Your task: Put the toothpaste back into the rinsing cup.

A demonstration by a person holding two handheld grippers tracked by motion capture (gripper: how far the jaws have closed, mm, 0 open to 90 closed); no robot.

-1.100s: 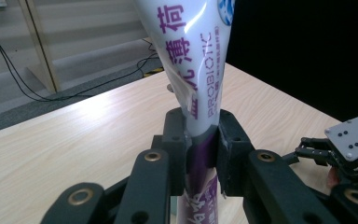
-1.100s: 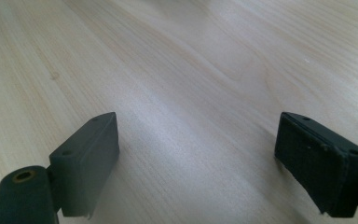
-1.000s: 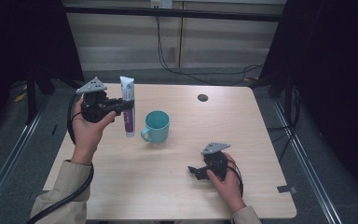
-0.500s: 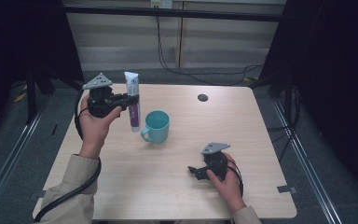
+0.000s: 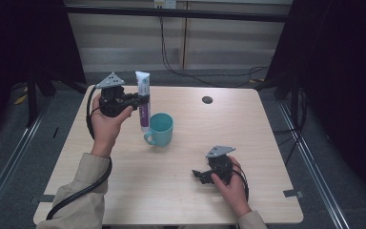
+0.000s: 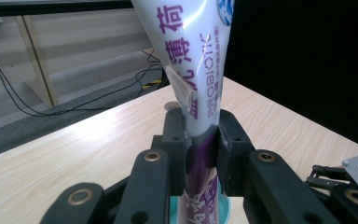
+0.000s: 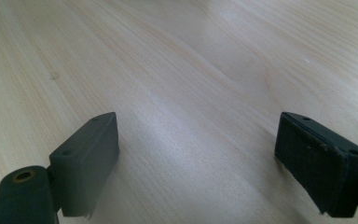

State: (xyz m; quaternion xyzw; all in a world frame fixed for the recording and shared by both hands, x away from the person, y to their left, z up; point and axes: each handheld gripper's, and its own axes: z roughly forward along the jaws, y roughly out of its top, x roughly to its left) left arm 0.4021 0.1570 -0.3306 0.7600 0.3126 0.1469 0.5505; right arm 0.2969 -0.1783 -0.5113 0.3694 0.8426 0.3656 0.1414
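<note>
Left claw (image 5: 140, 101) clamped on toothpaste tube (image 5: 143, 98), tube upright, cap end down, held above worktop (image 5: 267, 143), just beside teal mug (image 5: 160, 129), lower end near mug rim. In left gripper view, pads (image 6: 228, 149) pinch tube (image 6: 196, 93) at purple lower body, above mug. Right claw (image 5: 201, 175) resting on worktop, well apart from mug, jaws wide apart, nothing between. Tube likely light, soft-walled, glossy, so slippery; squeezes flat under pressure. Best hold: low, near stiffer shoulder, gentle grip.
</note>
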